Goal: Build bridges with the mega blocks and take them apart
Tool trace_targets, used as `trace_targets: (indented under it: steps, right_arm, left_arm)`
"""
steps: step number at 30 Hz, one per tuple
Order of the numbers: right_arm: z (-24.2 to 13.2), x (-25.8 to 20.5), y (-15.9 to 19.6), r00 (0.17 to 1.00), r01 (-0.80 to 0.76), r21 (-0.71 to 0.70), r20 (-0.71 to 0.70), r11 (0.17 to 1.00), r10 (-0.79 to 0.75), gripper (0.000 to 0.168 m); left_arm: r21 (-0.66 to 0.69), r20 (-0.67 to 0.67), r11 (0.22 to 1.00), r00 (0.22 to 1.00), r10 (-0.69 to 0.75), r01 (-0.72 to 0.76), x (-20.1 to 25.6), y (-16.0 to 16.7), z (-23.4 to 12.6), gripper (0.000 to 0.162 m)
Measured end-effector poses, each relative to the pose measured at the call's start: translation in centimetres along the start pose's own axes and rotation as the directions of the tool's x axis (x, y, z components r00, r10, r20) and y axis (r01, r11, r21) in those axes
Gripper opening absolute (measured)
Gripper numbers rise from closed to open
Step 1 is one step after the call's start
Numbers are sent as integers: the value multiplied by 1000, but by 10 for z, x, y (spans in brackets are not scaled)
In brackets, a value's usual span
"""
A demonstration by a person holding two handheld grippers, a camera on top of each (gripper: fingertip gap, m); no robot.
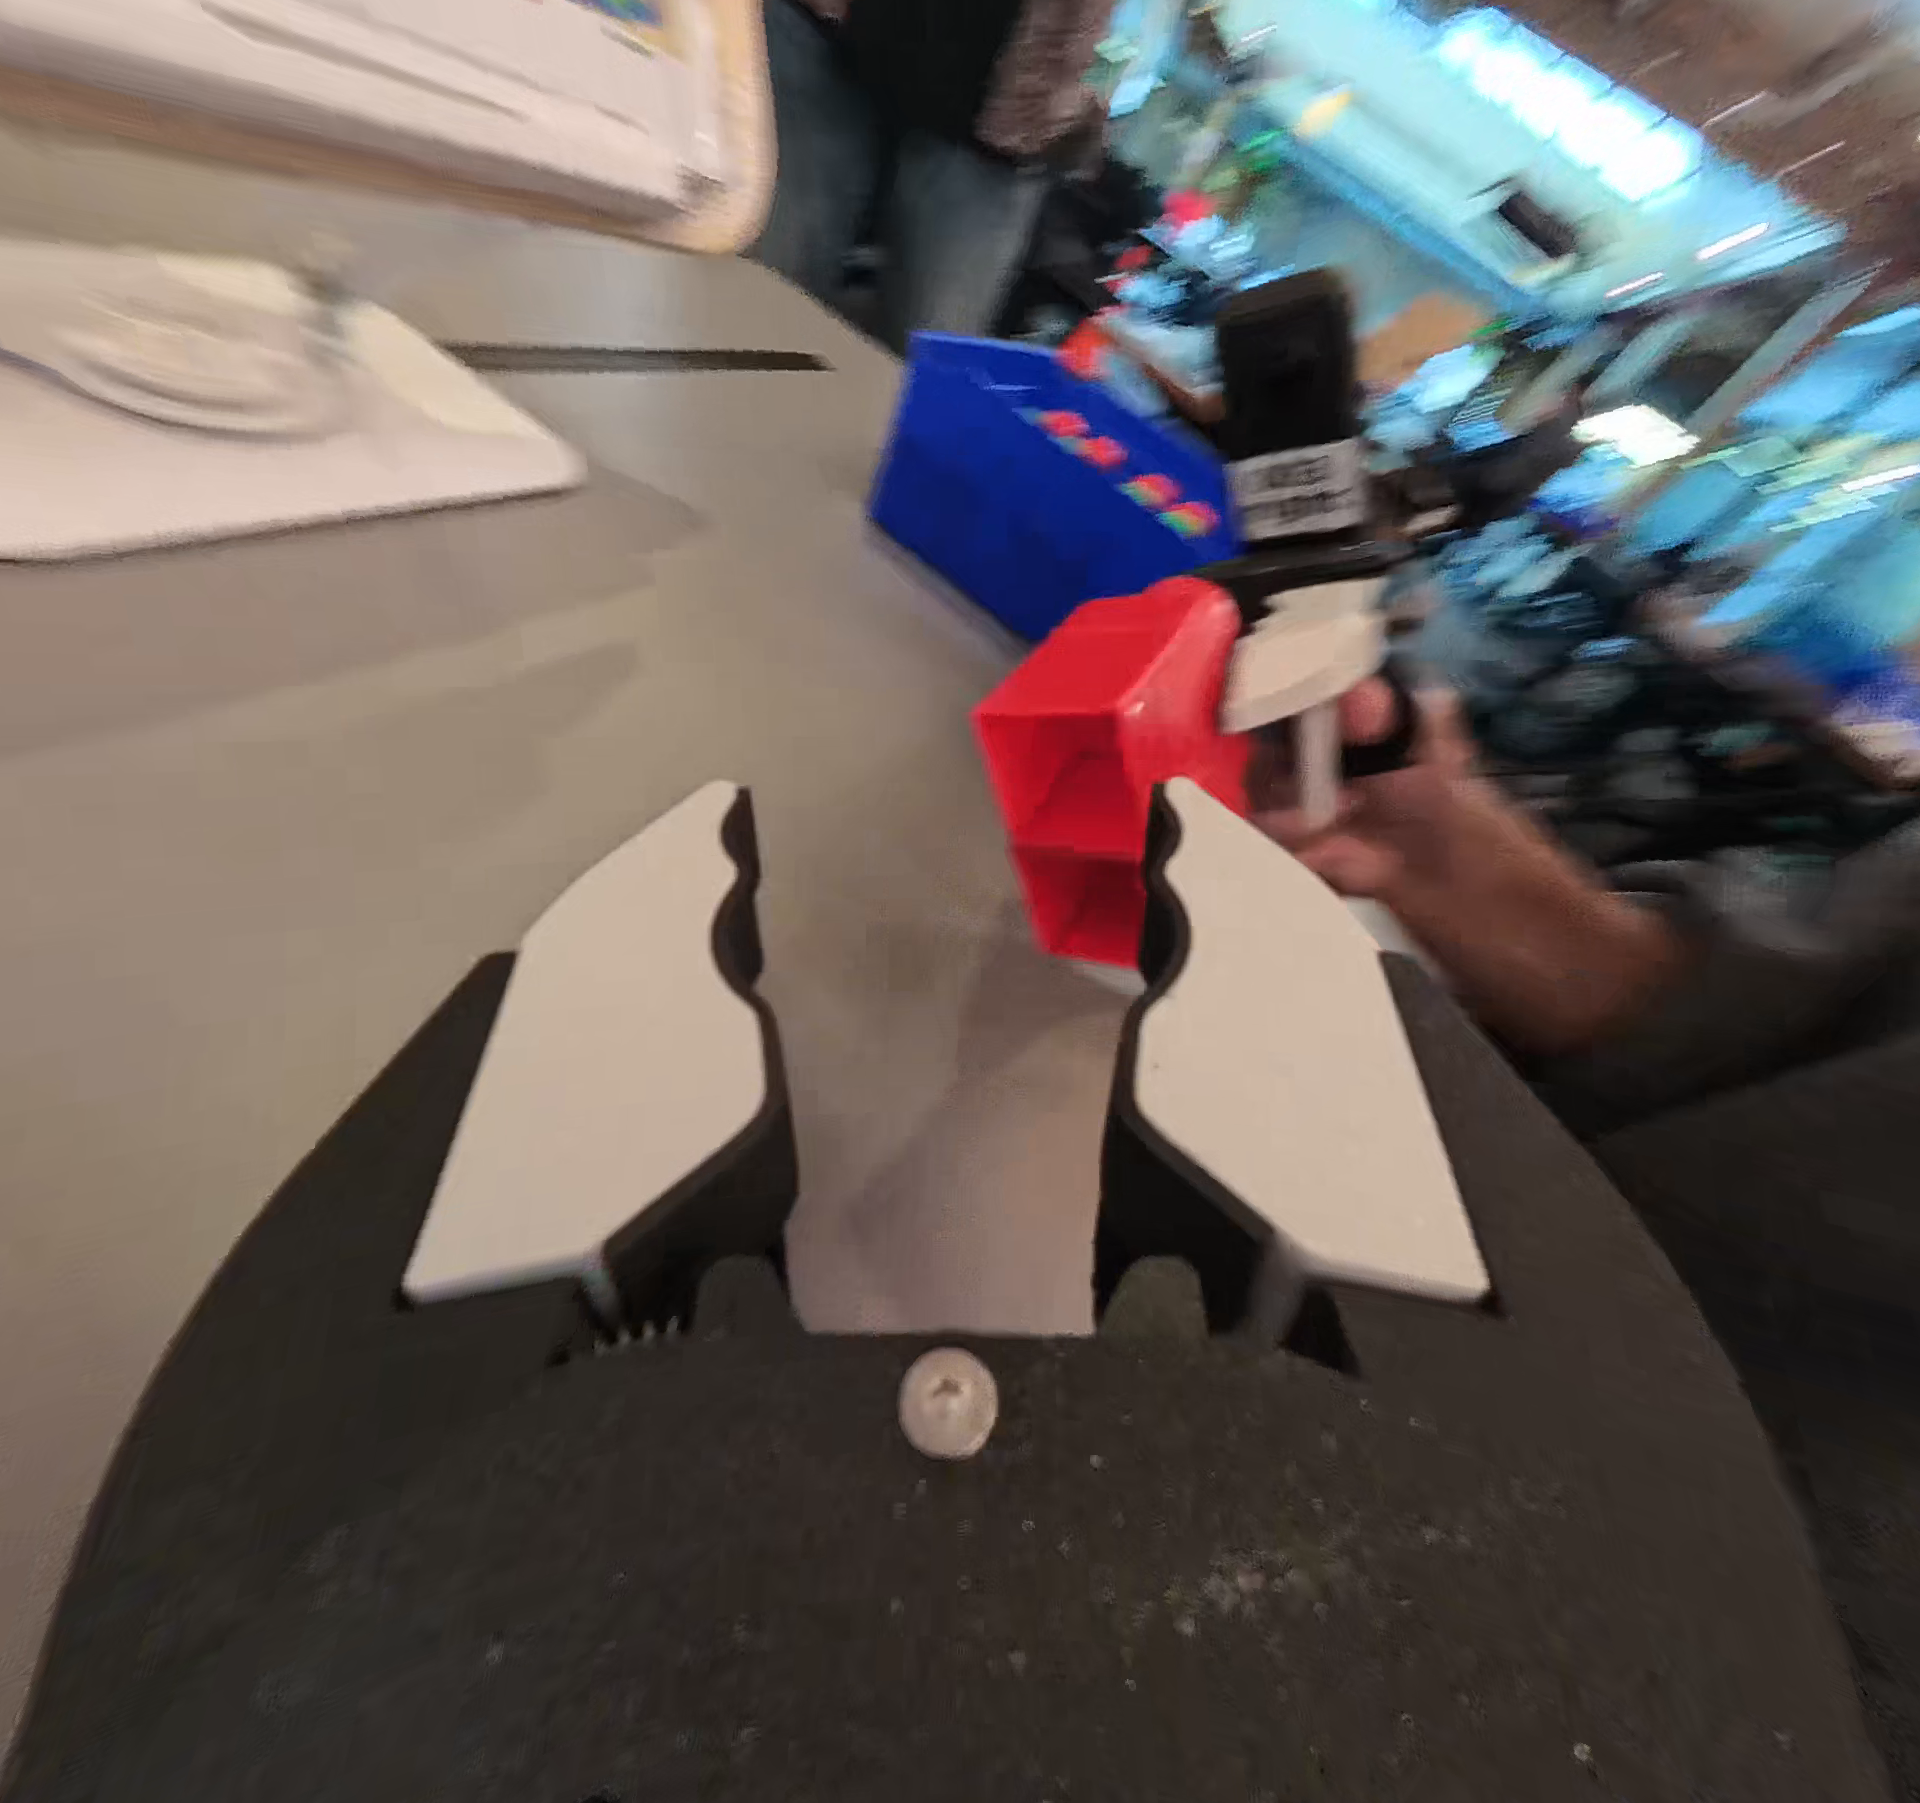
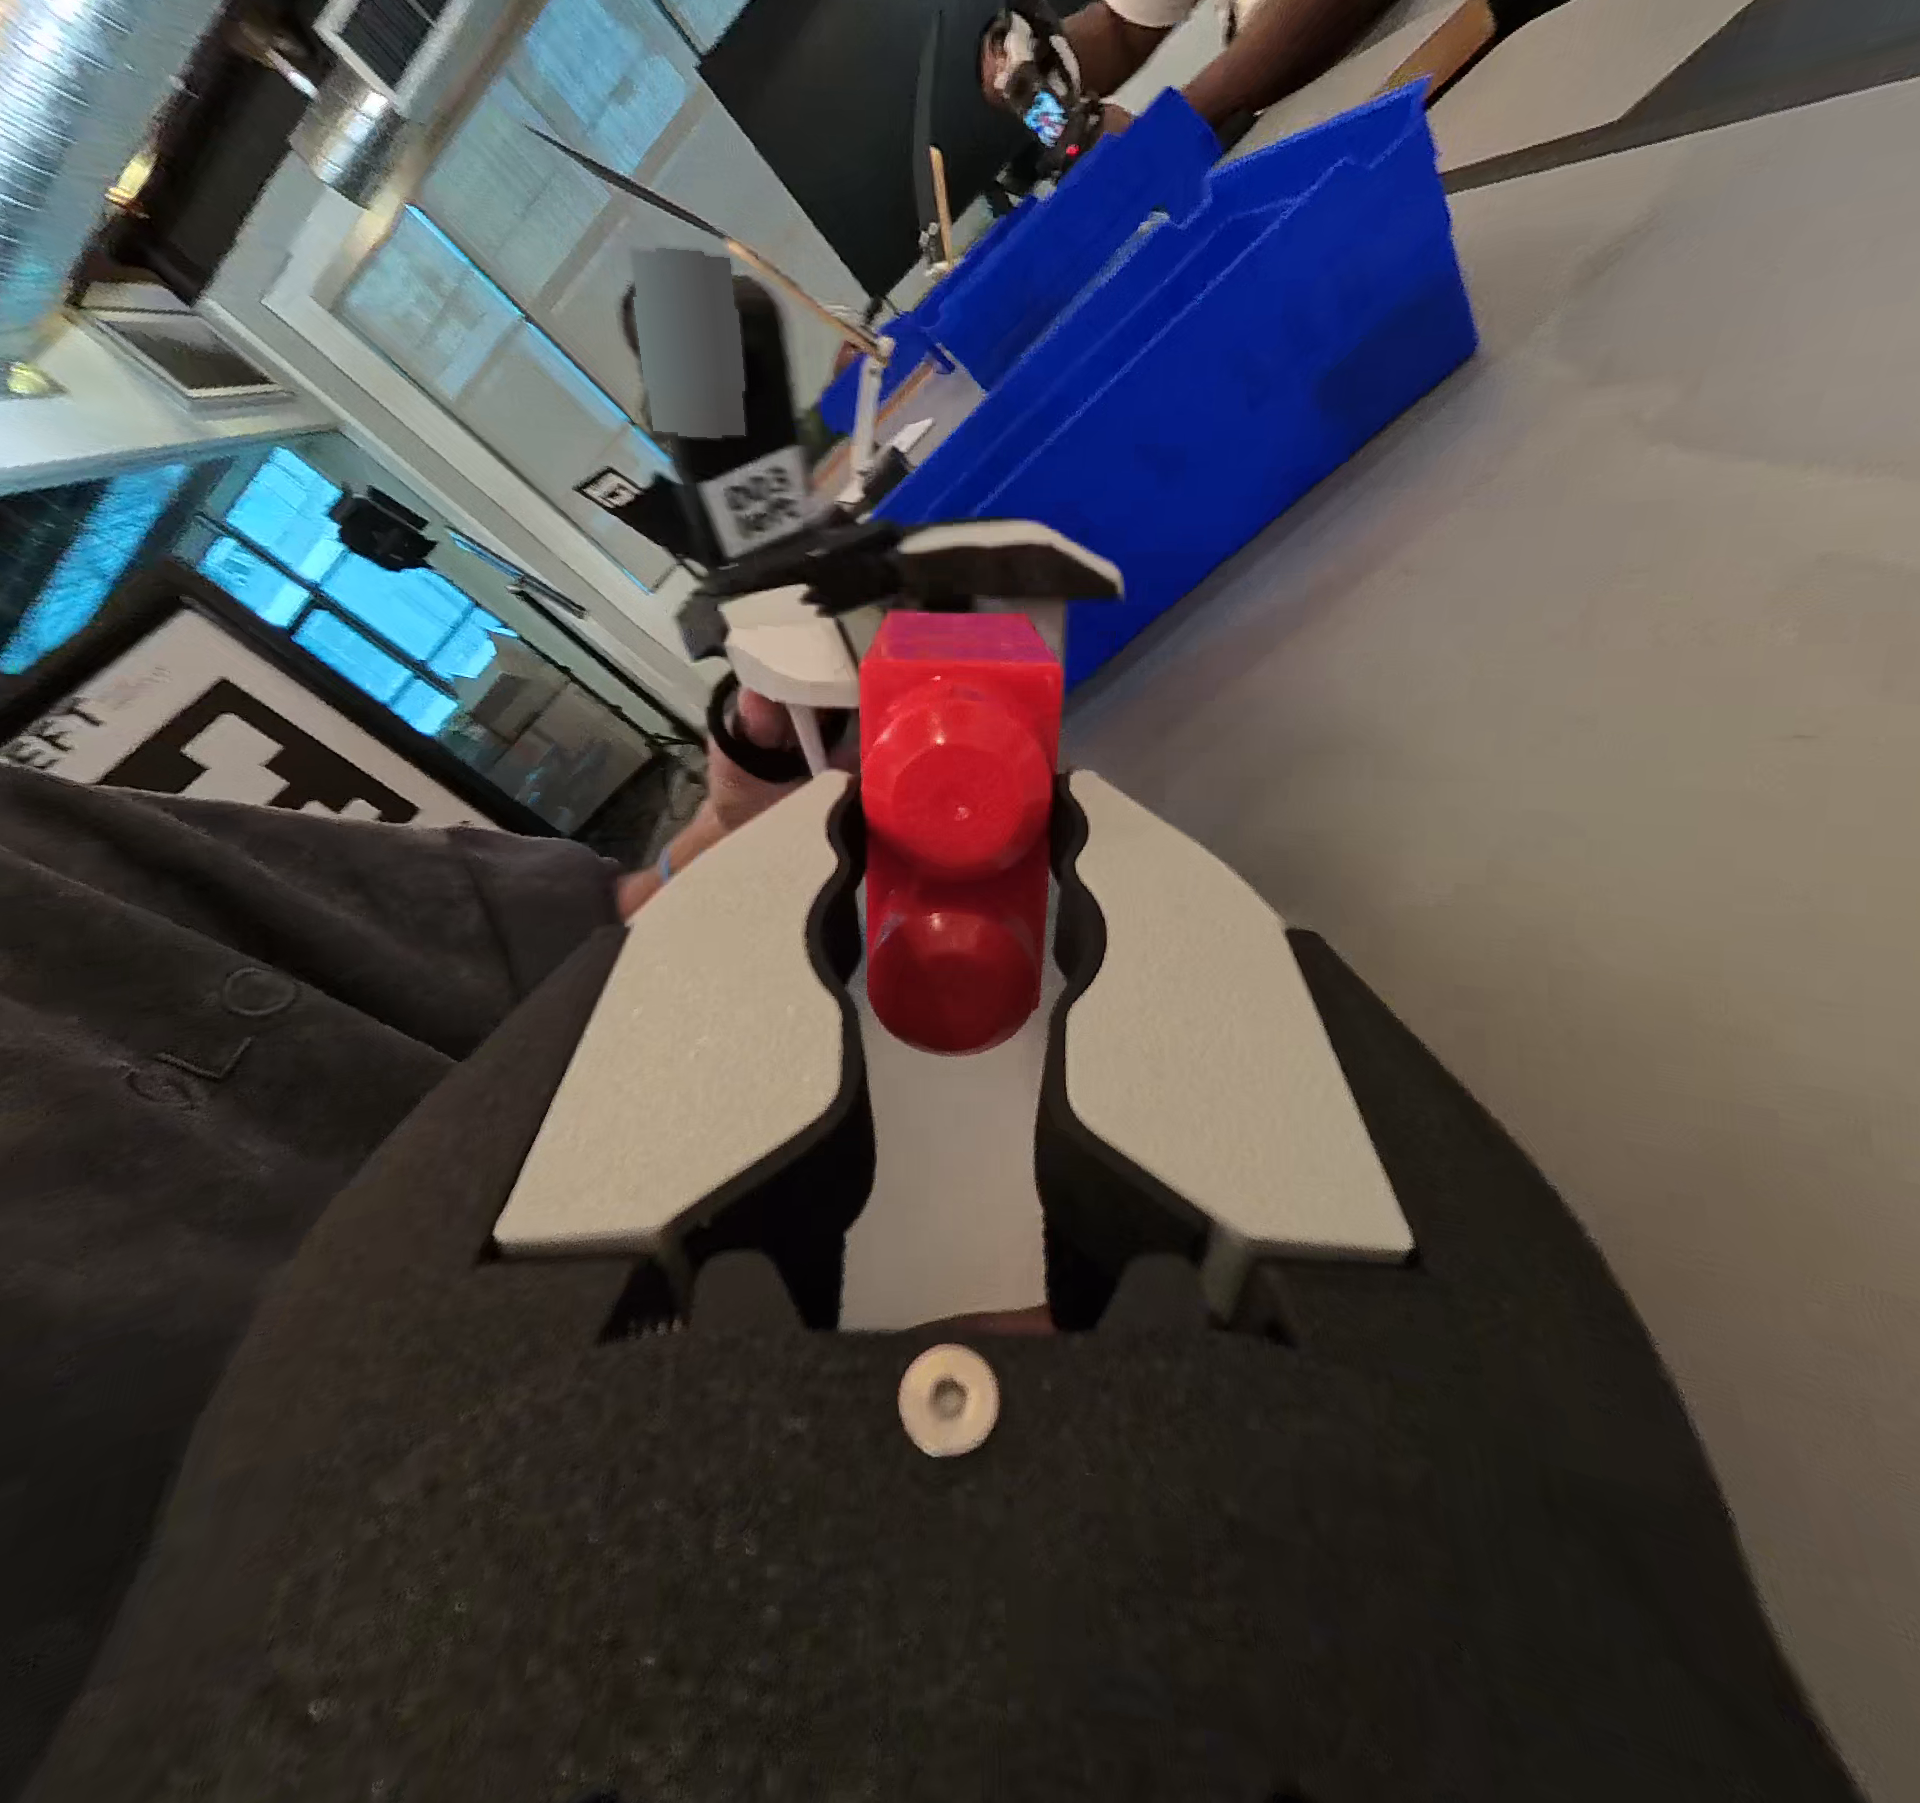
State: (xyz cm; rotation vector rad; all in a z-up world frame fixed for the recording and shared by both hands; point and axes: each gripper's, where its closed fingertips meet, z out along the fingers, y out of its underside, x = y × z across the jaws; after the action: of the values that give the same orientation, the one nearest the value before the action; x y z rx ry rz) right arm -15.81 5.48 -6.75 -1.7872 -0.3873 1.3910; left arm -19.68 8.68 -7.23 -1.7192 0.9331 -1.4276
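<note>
- Red two-stud mega block [image 2: 956,849]: held off the grey table [image 2: 1558,818], studs pointing back at the right wrist camera, hollow underside facing the left one.
- Right gripper [image 2: 954,818]: fingers closed on the block's two long sides, pads touching.
- Left gripper [image 1: 951,808]: fingers parted wide with nothing between them; the block sits just beyond its right fingertip [image 1: 1174,808] (contact not discernible, left view blurred).
- Blue bin [image 2: 1195,465]: on the table behind the block.
- Handling note, as a judgement: keep the right grip square on the flat sides, bring the left gripper in level, and close it on the free end before pulling or transferring.
</note>
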Motion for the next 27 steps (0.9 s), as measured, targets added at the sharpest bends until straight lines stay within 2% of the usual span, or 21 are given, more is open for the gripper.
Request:
trace_targets:
  steps: [3, 5, 7, 9, 10, 13, 14, 17, 19, 27]
  right_arm:
    - [-17, -3, -13, 991, 51, -7, -122, 999, -52, 34]
    - [-43, -12, -28, 952, 114, -32, -284, 993, -118, 34]
    - [-91, -30, -50, 859, 194, -57, -473, 979, -197, 34]
    - [-162, -44, -72, 702, 223, -104, -672, 969, -234, 34]
    - [-202, -46, -75, 605, 180, -147, -763, 973, -227, 34]
    - [-321, -25, -60, 265, -90, -202, -949, 975, -172, 33]
    - [-345, -13, -47, 217, -191, -191, -965, 963, -148, 34]
    - [-384, 30, -8, 169, -402, -145, -982, 904, -83, 34]
    - [-396, 49, 15, 146, -490, -152, -985, 858, -92, 34]
    - [-398, 89, 49, 141, -588, -129, -988, 799, -56, 34]
  left_arm:
    - [-30, 291, 985, 941, 170, -168, -26, -12, -17, 80]
    - [-51, 333, 988, 930, 154, -146, -27, -14, -19, 83]
    - [-65, 297, 993, 948, 116, -101, -19, -11, -14, 88]
    - [-90, 269, 991, 956, 118, -97, -13, -5, -7, 88]
    - [-111, 263, 988, 956, 130, -104, -11, -1, -4, 88]
    - [-170, 238, 980, 961, 138, -99, -6, 11, 7, 88]
    - [-177, 219, 980, 967, 132, -94, -2, 13, 11, 87]
    - [-191, 179, 977, 975, 131, -96, 7, 12, 22, 86]
    - [-194, 166, 974, 975, 150, -117, 11, 10, 27, 86]
    - [-197, 142, 968, 973, 183, -154, 21, 4, 32, 85]
